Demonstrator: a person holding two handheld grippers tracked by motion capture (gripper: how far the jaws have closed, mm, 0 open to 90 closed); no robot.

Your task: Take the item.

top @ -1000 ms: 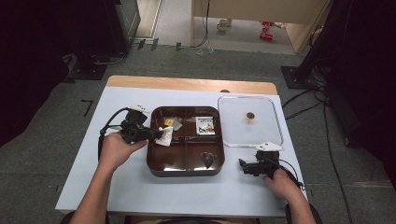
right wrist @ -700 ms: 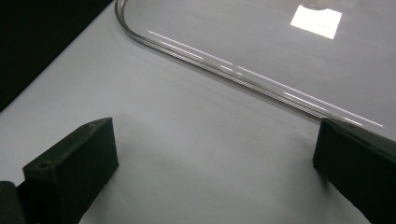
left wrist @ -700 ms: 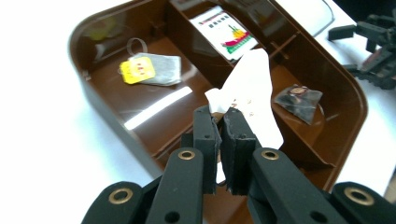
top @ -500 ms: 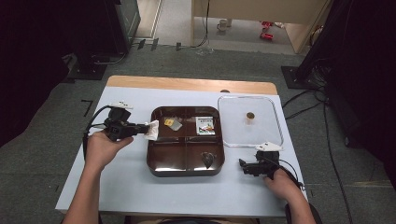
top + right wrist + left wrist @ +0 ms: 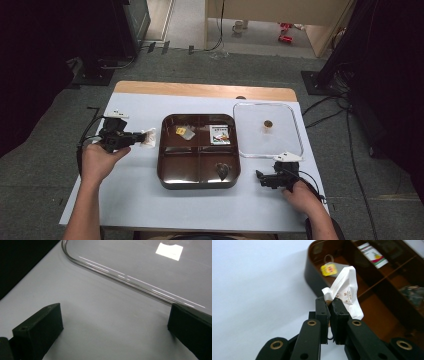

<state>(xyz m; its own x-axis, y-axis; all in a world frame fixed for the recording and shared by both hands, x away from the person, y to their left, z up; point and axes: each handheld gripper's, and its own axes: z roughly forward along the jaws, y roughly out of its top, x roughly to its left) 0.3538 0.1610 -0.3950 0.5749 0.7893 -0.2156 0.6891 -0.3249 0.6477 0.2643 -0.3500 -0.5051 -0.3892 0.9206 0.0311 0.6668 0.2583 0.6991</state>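
Two grippers are working the table: the left gripper [image 5: 331, 305] is pinching a white packet [image 5: 347, 293] tight between its jaws — probably a sachet — hanging over the table at nine o'clock of the brown tray [image 5: 167, 170]. Right gripper [image 5: 261, 176] is resting wide apart and empty, near the clear lid [image 5: 280, 131].

The desk [image 5: 130, 195] has a pale blue-white top with a wooden strip along its far edge. A dark brown compartment tray [image 5: 199, 181] lies at its middle, and a clear plastic lid [image 5: 250, 147] lies just right of it.
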